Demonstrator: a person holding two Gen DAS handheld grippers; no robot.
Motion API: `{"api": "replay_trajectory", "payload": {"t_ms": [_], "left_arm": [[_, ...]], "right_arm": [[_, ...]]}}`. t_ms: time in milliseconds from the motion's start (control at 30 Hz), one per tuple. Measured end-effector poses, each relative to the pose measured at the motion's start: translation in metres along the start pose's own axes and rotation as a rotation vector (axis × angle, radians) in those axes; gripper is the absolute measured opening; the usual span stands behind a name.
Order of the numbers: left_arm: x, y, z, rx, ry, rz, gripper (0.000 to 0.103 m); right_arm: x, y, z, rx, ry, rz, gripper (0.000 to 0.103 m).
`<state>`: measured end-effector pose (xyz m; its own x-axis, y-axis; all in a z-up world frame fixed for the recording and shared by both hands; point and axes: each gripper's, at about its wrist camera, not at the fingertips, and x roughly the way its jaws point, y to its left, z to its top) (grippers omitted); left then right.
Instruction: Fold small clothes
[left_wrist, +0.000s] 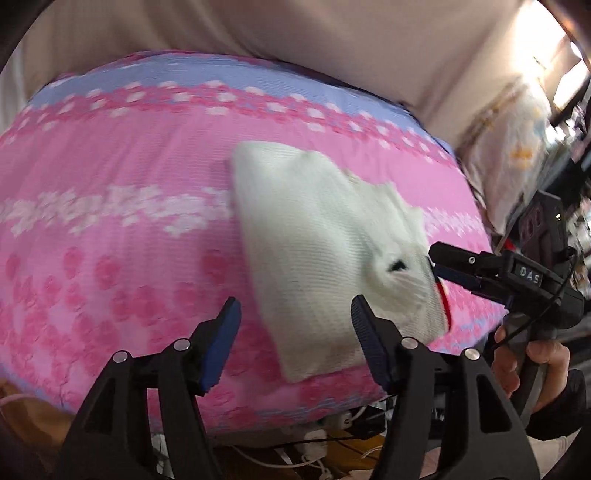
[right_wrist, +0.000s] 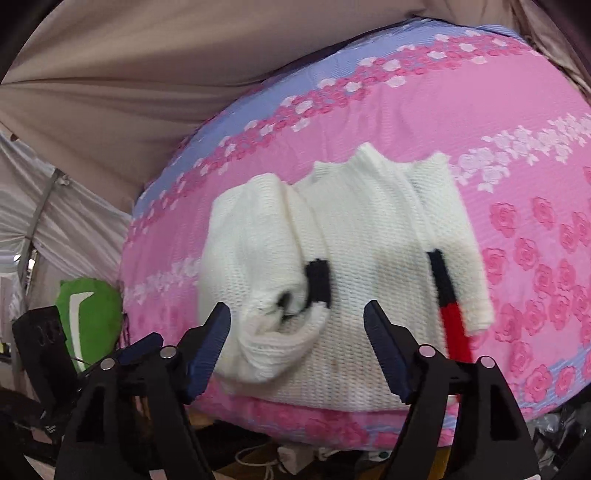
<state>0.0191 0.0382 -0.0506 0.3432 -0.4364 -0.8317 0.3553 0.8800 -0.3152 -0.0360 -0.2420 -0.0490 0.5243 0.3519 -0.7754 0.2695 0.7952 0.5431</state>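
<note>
A small white knitted sweater (right_wrist: 369, 236) with black and red trim lies folded on a pink floral bedcover (right_wrist: 517, 122). One sleeve with a black cuff (right_wrist: 319, 280) is turned in over its front. My right gripper (right_wrist: 297, 317) hovers open just above the sweater's near edge, with nothing between its pads. In the left wrist view the sweater (left_wrist: 314, 236) lies ahead and to the right. My left gripper (left_wrist: 293, 314) stands open over its near corner, gripping nothing. The right gripper (left_wrist: 437, 264), held by a hand (left_wrist: 546, 354), points at the sweater's right end.
The bedcover (left_wrist: 110, 177) covers a rounded mattress and drops off at the near edge, with cables and clutter (left_wrist: 325, 443) below. Beige fabric (left_wrist: 295, 33) hangs behind it. A green cushion (right_wrist: 88, 314) sits at the left in the right wrist view.
</note>
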Motion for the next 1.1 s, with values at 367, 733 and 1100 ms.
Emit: {"api": "replay_trajectory", "payload": {"t_ms": [367,733,1100], "left_arm": [[-0.011,0.016,-0.013,-0.038,-0.030,0.077,0.061],[0.003,-0.029,-0.001,0.101,-0.002,0.016,0.068],[0.038,-0.064,0.004,0.140,0.061,0.008,0.069]], "right_arm": [[0.103,0.012,0.008,0.127,0.245,-0.055,0.035],[-0.052,0.066,0.034,-0.010,-0.125,0.170,0.015],[-0.022,-0.088,-0.015,0.233,-0.055,-0.141,0.015]]}}
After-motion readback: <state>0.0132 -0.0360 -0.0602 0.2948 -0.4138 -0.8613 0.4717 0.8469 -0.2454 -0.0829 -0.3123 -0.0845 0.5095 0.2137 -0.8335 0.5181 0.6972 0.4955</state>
